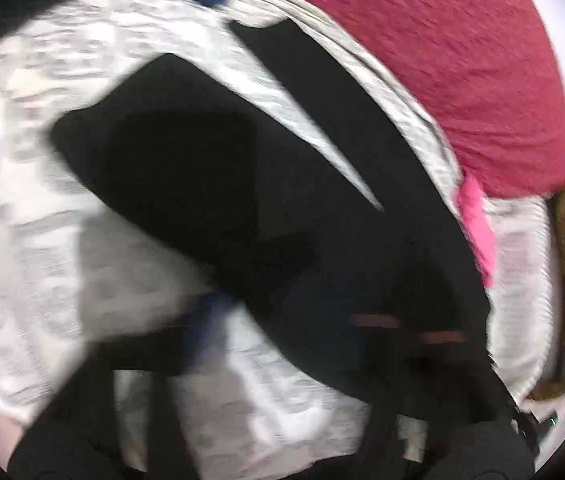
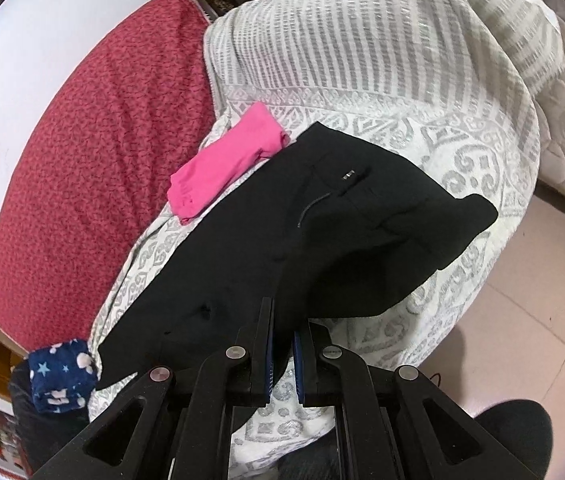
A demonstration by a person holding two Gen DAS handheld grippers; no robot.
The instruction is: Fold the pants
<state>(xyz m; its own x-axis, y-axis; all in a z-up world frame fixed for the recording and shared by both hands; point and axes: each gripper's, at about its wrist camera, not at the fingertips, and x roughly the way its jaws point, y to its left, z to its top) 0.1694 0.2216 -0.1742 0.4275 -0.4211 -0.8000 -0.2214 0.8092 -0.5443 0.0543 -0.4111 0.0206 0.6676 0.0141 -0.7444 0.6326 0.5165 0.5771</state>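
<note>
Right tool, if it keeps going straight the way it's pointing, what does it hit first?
Most likely the black pants: the right tool, shut on their near edge, points along them. Beyond lies the patterned bedspread; depth is unclear.

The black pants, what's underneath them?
The black pants lie on a white-and-grey patterned bedspread. Whether anything else lies beneath them cannot be seen; the fabric covers it.

A white-and-grey patterned bedspread [image 2: 402,92] covered the bed. Beside its far edge lay a red patterned cushion [image 2: 94,128]; a folded pink garment [image 2: 222,160] rested on it, and a navy star-print bundle [image 2: 62,376] sat at its near corner.
</note>
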